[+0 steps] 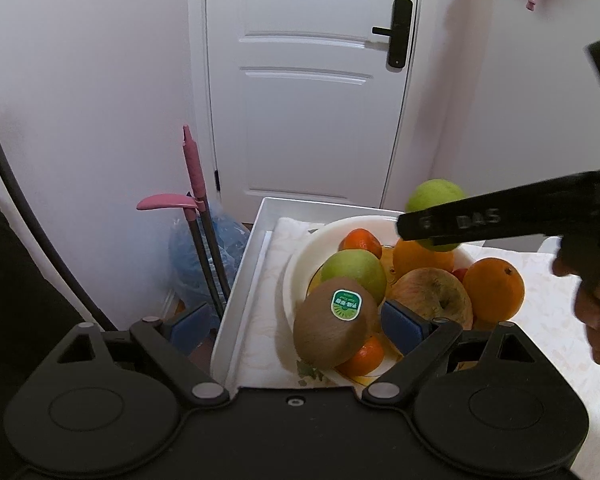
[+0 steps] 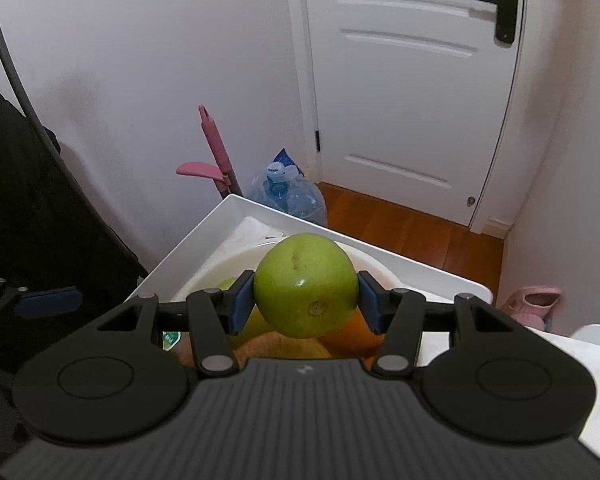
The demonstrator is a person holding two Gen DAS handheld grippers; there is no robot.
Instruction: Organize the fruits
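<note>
A white bowl (image 1: pixel 296 264) on the table holds several fruits: a brown kiwi with a green sticker (image 1: pixel 334 322), a green apple (image 1: pixel 354 272), oranges (image 1: pixel 494 288), tangerines (image 1: pixel 360 242) and a pale red apple (image 1: pixel 434 298). My left gripper (image 1: pixel 296 324) is open, its blue pads wide apart, with the kiwi between them but touching only near the right pad. My right gripper (image 2: pixel 306 300) is shut on a second green apple (image 2: pixel 306 286) and holds it above the bowl (image 2: pixel 220 264). That apple (image 1: pixel 434 194) and the right gripper's finger show in the left wrist view too.
The bowl sits in a white tray (image 1: pixel 244 264) on a cloth-covered table. Beyond the table edge stand a pink-handled mop (image 1: pixel 194 168), a blue water jug (image 2: pixel 292 196) and a white door (image 1: pixel 312 80). A dark garment hangs at the left (image 2: pixel 28 200).
</note>
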